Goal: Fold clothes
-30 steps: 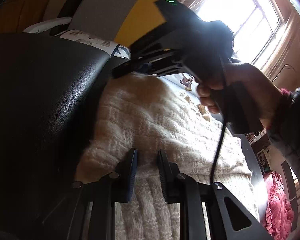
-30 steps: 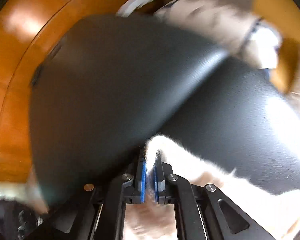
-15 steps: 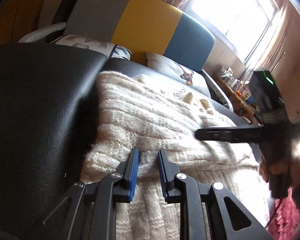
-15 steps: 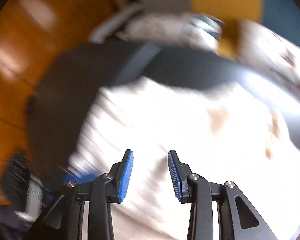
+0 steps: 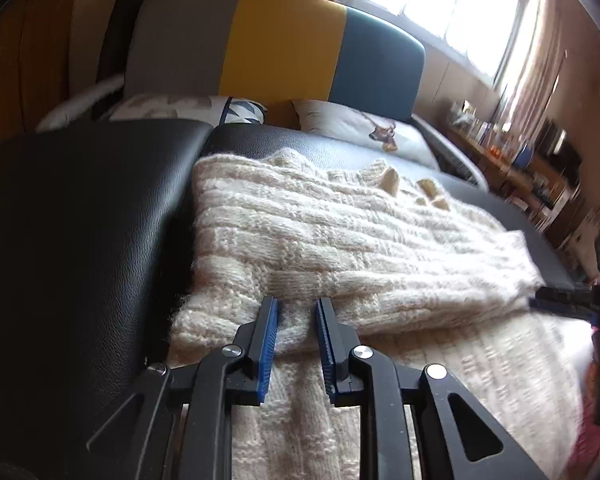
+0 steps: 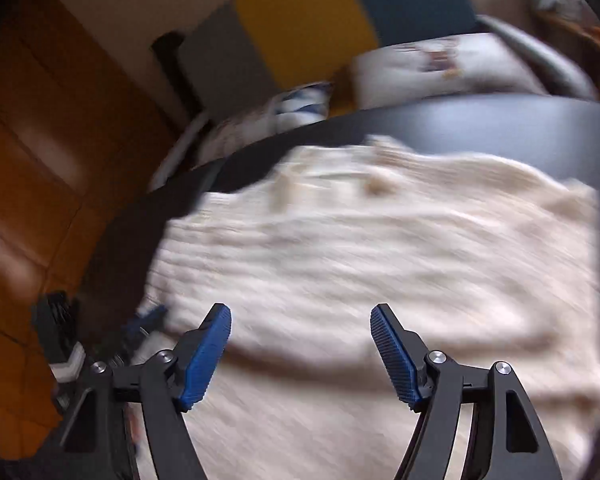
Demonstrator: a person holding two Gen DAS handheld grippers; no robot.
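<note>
From my left wrist camera, my left gripper [image 5: 296, 344] sits low over the cream cable-knit sweater [image 5: 340, 240], its blue-padded fingers [image 5: 268, 340] parted by a narrow gap with a ridge of knit lying between them; I cannot tell whether the pads actually pinch the wool. The sweater lies spread on the black leather cushion [image 5: 80, 220], its folded upper layer running from the cushion's left seam toward the right edge. Beyond the far edge stand a white patterned pillow [image 5: 188, 108], a white pillow with a deer print [image 5: 364, 128] and the grey, yellow and teal panelled backrest [image 5: 284, 44]. A bright window [image 5: 448, 4] glares top right. At the right edge of the cushion my right gripper [image 5: 560, 302] pokes in sideways, just beside the sweater's fold.

From my right wrist camera, blurred, my right gripper [image 6: 302, 352] is spread wide with nothing between its blue pads [image 6: 206, 356], hovering above the sweater [image 6: 380, 260]. The knit covers most of the black cushion [image 6: 520, 120]. My left gripper [image 6: 140, 320] shows at the sweater's left edge, with orange-brown wooden panelling [image 6: 32, 140] behind it.
</note>
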